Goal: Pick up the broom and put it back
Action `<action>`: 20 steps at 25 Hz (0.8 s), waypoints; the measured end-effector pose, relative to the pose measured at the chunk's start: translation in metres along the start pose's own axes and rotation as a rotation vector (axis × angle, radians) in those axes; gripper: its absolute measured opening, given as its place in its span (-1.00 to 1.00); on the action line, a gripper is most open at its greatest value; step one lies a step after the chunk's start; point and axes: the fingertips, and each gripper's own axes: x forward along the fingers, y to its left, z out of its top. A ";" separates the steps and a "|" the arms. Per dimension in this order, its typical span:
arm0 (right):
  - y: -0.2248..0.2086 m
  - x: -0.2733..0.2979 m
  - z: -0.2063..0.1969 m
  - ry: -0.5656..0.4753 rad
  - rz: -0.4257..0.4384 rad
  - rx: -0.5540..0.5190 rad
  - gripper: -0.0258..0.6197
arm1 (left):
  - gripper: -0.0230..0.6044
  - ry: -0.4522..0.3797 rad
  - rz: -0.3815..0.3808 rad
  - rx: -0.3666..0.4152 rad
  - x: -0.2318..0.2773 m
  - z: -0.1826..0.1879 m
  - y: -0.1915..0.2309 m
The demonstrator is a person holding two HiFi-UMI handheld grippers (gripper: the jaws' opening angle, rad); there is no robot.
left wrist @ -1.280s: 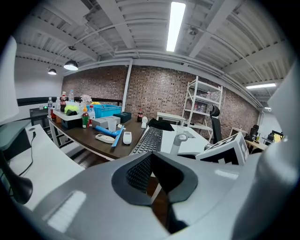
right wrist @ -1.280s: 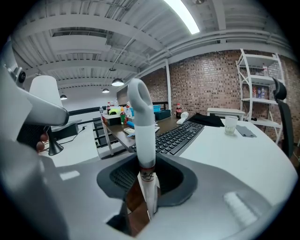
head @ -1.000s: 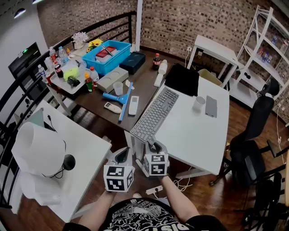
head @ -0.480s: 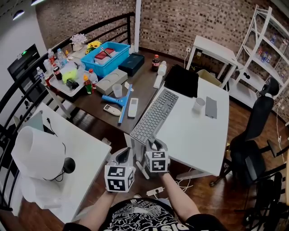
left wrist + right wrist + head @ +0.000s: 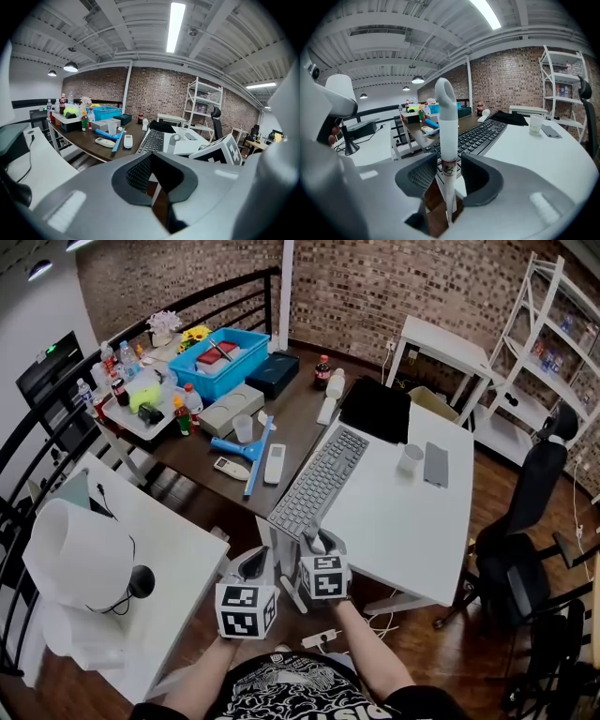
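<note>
The broom's white handle (image 5: 449, 126) stands upright between the jaws of my right gripper (image 5: 447, 176). Those jaws are opening, and a thin gap shows on each side of the handle. In the head view the right gripper (image 5: 317, 546) is at the near edge of the white desk (image 5: 403, 521). There the broom's white handle (image 5: 290, 593) slants down past the gripper toward the floor. My left gripper (image 5: 260, 561) hangs just left of it, apart from the broom. Up close, the left gripper (image 5: 151, 161) is shut with nothing in it. The broom's head is hidden.
A keyboard (image 5: 317, 482), a black pad (image 5: 377, 409) and a cup (image 5: 410, 457) lie on the white desk. The brown table (image 5: 291, 409) holds a blue brush (image 5: 246, 448), remotes, bottles and a blue bin (image 5: 223, 354). A white lamp (image 5: 80, 554) stands left, a black chair (image 5: 530, 521) right.
Both grippers stay where they were, with the handle still at the right one. Only the head view has shifted slightly.
</note>
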 end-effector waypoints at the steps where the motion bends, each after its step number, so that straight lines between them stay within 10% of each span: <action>1: 0.000 -0.002 -0.001 0.000 0.000 -0.002 -0.52 | -0.91 -0.001 0.000 0.001 -0.001 0.000 -0.002; 20: 0.017 -0.115 0.008 -0.082 0.131 -0.038 -0.56 | -0.91 -0.048 0.057 -0.059 -0.046 -0.016 -0.073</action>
